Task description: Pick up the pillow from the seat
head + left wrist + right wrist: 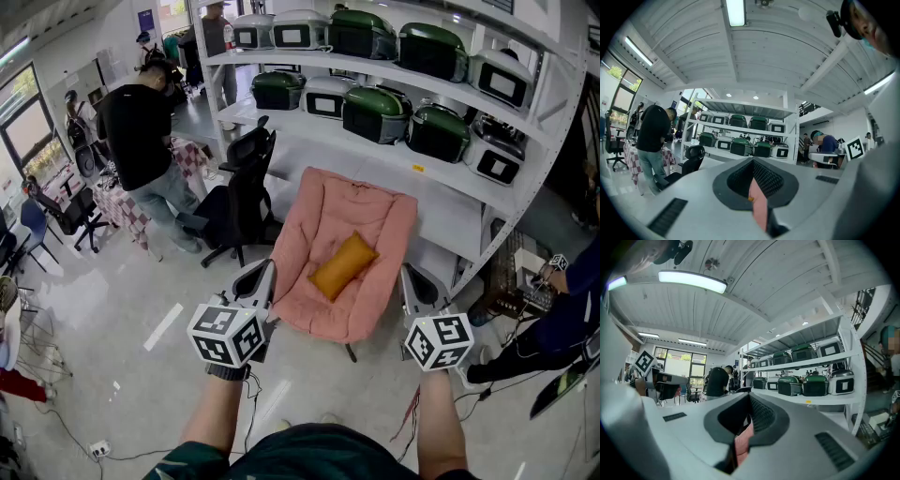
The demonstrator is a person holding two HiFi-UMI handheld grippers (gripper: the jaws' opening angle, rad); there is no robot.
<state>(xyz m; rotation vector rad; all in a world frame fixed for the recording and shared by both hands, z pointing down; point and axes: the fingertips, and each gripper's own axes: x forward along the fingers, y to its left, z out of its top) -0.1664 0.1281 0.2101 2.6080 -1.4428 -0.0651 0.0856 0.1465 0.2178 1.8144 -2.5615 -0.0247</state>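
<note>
An orange pillow [342, 265] lies slantwise on the seat of a pink padded chair [320, 216], seen in the head view. My left gripper [255, 279] hovers just off the chair's front left edge, short of the pillow. On the other side, my right gripper [417, 286] hangs by the chair's front right corner. Both hold nothing. In the left gripper view the left gripper [752, 180] has its jaws together, with only a sliver of pink chair [759, 206] showing between them. The right gripper [747, 420] looks the same in its own view, jaws closed on a pink slit.
Behind the chair stands a white rack [375, 70] of green and white boxes. A black office chair [239, 192] and a person in a black shirt [141, 131] are to the left. Another person [562, 309] sits at the right. Cables [75, 436] trail on the floor.
</note>
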